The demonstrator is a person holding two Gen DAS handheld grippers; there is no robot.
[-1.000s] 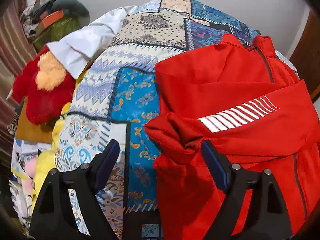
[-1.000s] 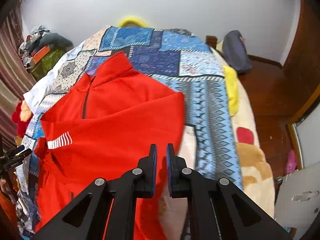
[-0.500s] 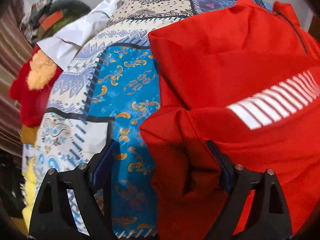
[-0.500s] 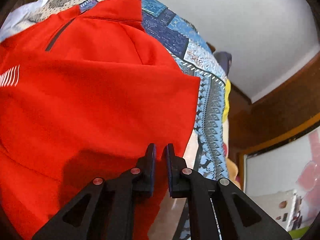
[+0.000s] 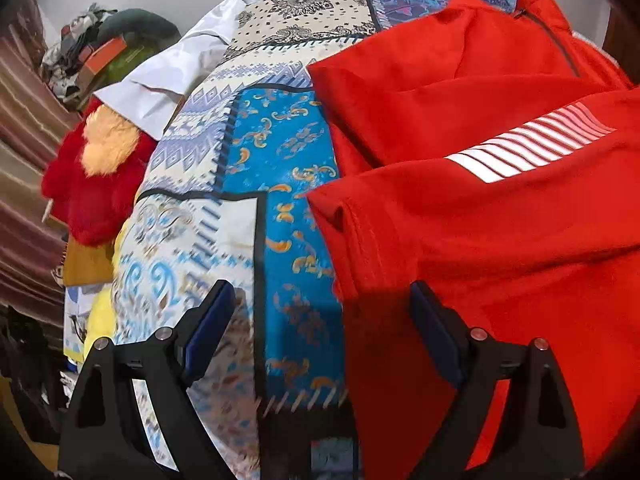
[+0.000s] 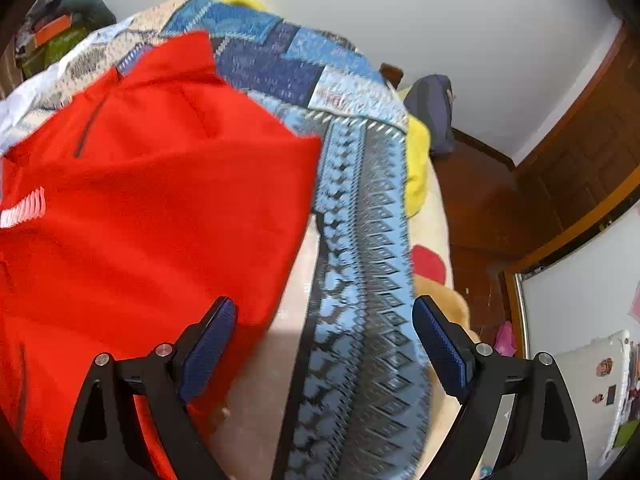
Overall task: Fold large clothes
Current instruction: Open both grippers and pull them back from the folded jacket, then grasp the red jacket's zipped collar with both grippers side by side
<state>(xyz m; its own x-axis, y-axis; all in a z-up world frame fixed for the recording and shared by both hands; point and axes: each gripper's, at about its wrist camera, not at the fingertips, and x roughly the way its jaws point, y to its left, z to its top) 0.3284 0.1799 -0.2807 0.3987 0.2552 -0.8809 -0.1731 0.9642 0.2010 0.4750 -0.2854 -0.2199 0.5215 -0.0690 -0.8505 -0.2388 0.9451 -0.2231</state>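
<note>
Though beside spread fingers (image 6: 208, 340), jacket (image 6: 152, 208) ungripped

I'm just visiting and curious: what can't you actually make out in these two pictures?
- Jacket hem: cut off by the bottom edge, both views.
- Bedspread pattern, right view: motion blur.
- Bed under the jacket: covered by its cloth.
- Pile by the wall, left view: too small and jumbled to name.
- Left gripper, right gripper: both open, holding nothing.

Home bedroom, patchwork bedspread (image 5: 256, 128), plush toy (image 5: 96, 168), wooden door (image 6: 580, 152)
</note>
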